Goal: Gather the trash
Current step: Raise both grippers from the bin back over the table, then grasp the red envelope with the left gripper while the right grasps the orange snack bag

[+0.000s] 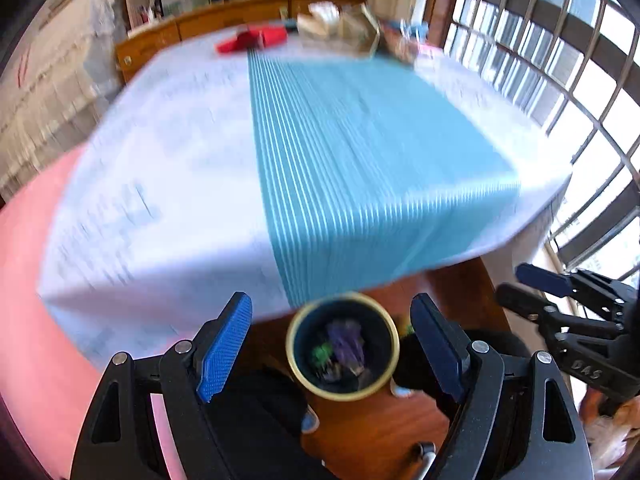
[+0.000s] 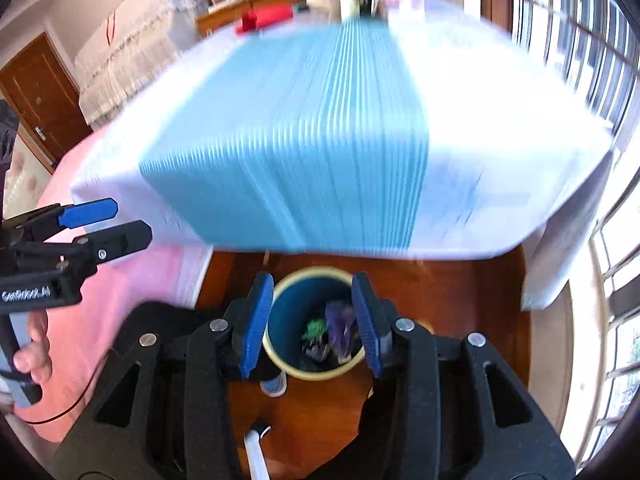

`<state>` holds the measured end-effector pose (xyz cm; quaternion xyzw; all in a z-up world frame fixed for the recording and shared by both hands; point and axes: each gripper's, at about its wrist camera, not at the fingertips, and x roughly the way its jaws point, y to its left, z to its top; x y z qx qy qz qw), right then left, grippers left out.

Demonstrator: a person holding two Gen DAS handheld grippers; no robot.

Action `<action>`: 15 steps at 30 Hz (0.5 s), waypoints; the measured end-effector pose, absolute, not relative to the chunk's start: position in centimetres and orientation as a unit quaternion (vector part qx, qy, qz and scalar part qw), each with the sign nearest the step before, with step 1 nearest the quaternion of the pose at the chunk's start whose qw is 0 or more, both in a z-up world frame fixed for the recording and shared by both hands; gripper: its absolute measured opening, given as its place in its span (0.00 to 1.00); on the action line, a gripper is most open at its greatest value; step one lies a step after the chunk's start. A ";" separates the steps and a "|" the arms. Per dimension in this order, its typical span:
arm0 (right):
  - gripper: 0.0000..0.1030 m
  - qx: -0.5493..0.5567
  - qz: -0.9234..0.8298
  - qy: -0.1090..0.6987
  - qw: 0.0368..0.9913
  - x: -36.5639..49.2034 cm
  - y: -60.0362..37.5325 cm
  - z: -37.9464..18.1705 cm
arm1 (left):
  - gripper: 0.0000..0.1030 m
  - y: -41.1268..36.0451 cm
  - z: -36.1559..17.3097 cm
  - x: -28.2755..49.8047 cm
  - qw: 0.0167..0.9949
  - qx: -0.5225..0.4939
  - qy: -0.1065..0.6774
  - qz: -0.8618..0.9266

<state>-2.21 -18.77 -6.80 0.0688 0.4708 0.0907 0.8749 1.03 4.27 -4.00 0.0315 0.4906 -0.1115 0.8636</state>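
A dark bin with a yellow rim [image 1: 343,350] stands on the wooden floor below the table edge; it holds purple and green wrappers [image 1: 345,344]. My left gripper [image 1: 334,346] is open and empty above the bin. In the right wrist view the same bin [image 2: 314,322] with the wrappers [image 2: 338,328] lies between the fingers of my right gripper [image 2: 314,318], which is open and empty. Each gripper shows in the other's view: the right one [image 1: 532,286] at the right, the left one [image 2: 108,222] at the left.
A table with a white cloth and a blue striped runner [image 1: 352,152] fills the view ahead. At its far end lie a red object [image 1: 252,40], boxes and clutter [image 1: 344,26]. A pink cloth [image 1: 24,280] is at the left. Barred windows [image 1: 560,60] are at the right.
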 end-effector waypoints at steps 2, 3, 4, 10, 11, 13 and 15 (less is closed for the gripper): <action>0.37 0.069 0.091 0.455 0.883 -1.4 -19.4 -4.2 | 0.80 4.5 -1.6 2.5 0.867 0.029 0.486 -0.107; 0.37 0.068 0.091 0.448 0.887 -1.0 -19.9 -2.8 | 0.80 4.5 -0.4 3.3 0.866 0.025 0.486 -0.111; 0.37 0.067 0.090 0.440 0.891 -0.4 -20.4 -1.5 | 0.80 4.5 0.7 4.1 0.866 0.022 0.485 -0.115; 0.37 0.043 0.075 0.392 0.916 3.3 -22.6 6.7 | 0.80 4.1 7.6 10.1 0.885 0.024 0.452 -0.110; 0.37 0.042 0.073 0.384 0.919 4.1 -23.1 7.9 | 0.80 3.8 8.7 11.3 0.886 0.025 0.449 -0.111; 0.38 0.046 0.069 0.374 0.924 5.8 -24.0 10.0 | 0.80 3.3 10.6 13.3 0.888 0.025 0.446 -0.112; 0.40 0.050 0.063 0.366 0.927 7.6 -25.0 11.6 | 0.80 2.8 12.3 15.5 0.890 0.029 0.441 -0.110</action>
